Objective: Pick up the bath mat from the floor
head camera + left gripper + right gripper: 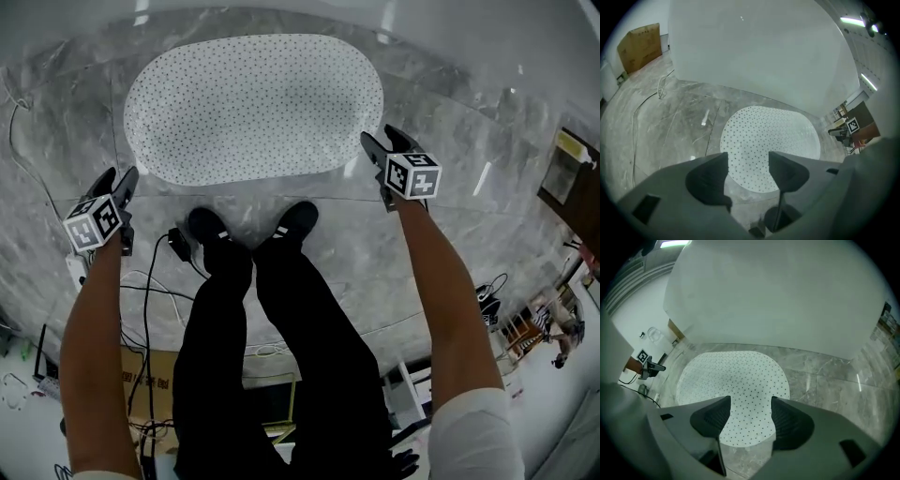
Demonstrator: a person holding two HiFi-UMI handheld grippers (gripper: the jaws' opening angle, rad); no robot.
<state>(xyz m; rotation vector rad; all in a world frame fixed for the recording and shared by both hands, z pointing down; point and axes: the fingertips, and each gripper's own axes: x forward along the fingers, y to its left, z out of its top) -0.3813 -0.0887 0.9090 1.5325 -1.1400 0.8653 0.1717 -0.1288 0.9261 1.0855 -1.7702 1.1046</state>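
A white oval bath mat (253, 108) dotted with small holes lies flat on the grey marble floor (450, 122), in front of the person's black shoes. My left gripper (120, 180) hangs above the floor off the mat's near-left end, jaws apart with nothing between them. My right gripper (380, 142) hovers by the mat's right end, also open and empty. In the left gripper view the mat (771, 140) shows beyond the open left gripper (747, 161). The right gripper view frames the mat (733, 380) between the spread jaws of the right gripper (750, 406).
A white wall (759, 51) rises just behind the mat. Black cables (150, 281) and a plug lie on the floor by the left shoe (208, 228). A cardboard box (641, 46) stands far left. Shelving and clutter (562, 309) sit at the right.
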